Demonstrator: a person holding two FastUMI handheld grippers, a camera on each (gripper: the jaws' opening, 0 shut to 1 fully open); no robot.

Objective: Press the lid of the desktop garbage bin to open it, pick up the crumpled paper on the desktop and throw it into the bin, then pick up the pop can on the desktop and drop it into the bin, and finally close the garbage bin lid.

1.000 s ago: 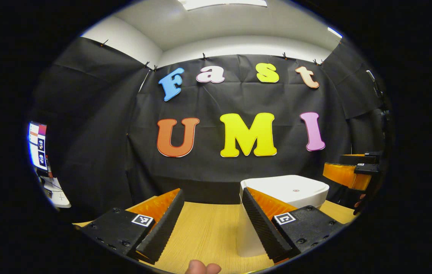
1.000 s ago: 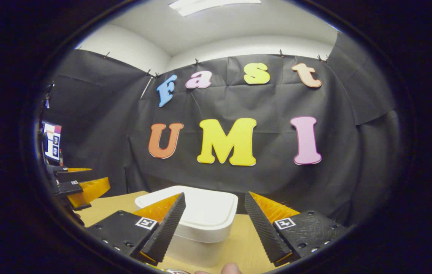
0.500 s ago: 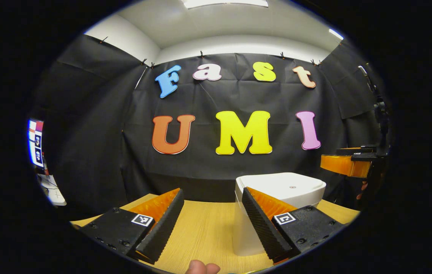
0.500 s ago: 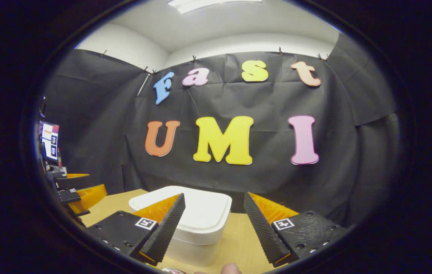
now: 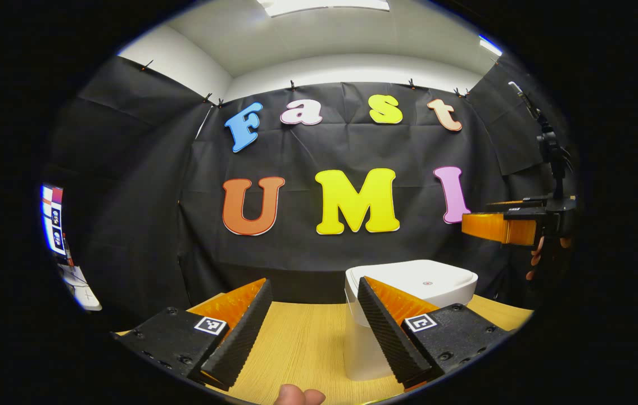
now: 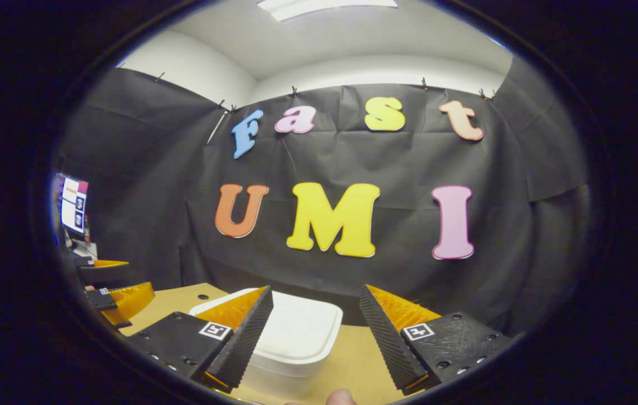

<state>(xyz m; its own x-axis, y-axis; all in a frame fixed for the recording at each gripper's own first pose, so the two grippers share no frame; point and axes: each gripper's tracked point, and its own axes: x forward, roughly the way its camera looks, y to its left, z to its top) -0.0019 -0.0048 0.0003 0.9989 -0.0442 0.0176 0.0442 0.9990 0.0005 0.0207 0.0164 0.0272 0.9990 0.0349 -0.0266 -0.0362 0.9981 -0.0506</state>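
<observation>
A white garbage bin [image 5: 408, 292] with its lid down stands on the wooden desk [image 5: 302, 343], partly behind my left gripper's right finger. My left gripper [image 5: 314, 332] is open and holds nothing, low over the desk to the bin's left. In the right gripper view the same bin [image 6: 296, 334] lies below and ahead, its lid flat. My right gripper [image 6: 316, 332] is open and empty, raised above the bin's near right side. The right gripper [image 5: 501, 228] also shows at the far right of the left gripper view, above the bin, and the left gripper [image 6: 113, 287] at the far left of the right gripper view.
A lit monitor [image 5: 51, 222] stands at the far left beyond the desk. A small hole [image 6: 202, 296] marks the desk top left of the bin. A fingertip [image 5: 296, 395] shows at the bottom edge. Black cloth walls close the back and sides.
The right gripper has risen, so the bin sits lower in its view. In the left gripper view the right gripper has climbed higher above the bin; the left gripper has barely shifted.
</observation>
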